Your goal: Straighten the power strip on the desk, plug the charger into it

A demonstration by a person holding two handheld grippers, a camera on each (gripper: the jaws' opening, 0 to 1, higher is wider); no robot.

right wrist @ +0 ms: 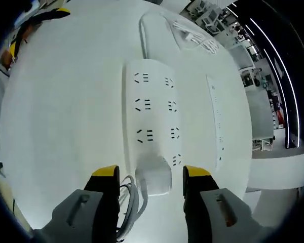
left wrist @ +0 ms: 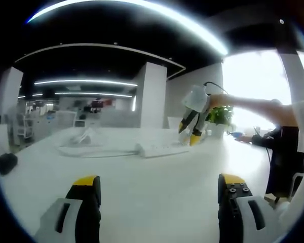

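A white tabletop (left wrist: 142,187) spans an open office with a dark ceiling, curved light strips (left wrist: 86,82), a white pillar (left wrist: 153,93) and a bright window (left wrist: 253,86).

Bare desk (right wrist: 66,126) flanks the power strip (right wrist: 154,109) (charger (right wrist: 153,177) atop).

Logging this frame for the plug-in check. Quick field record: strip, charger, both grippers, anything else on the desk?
power strip: white, flat on the desk, sockets up
charger: white block at the strip's near end, between the right gripper's jaws; seating in a socket can't be confirmed
charger cable: loops beside the left jaw
right gripper: open, jaws straddling the charger
left gripper: open, holding nothing, low over the desk
other: potted plant at the far edge
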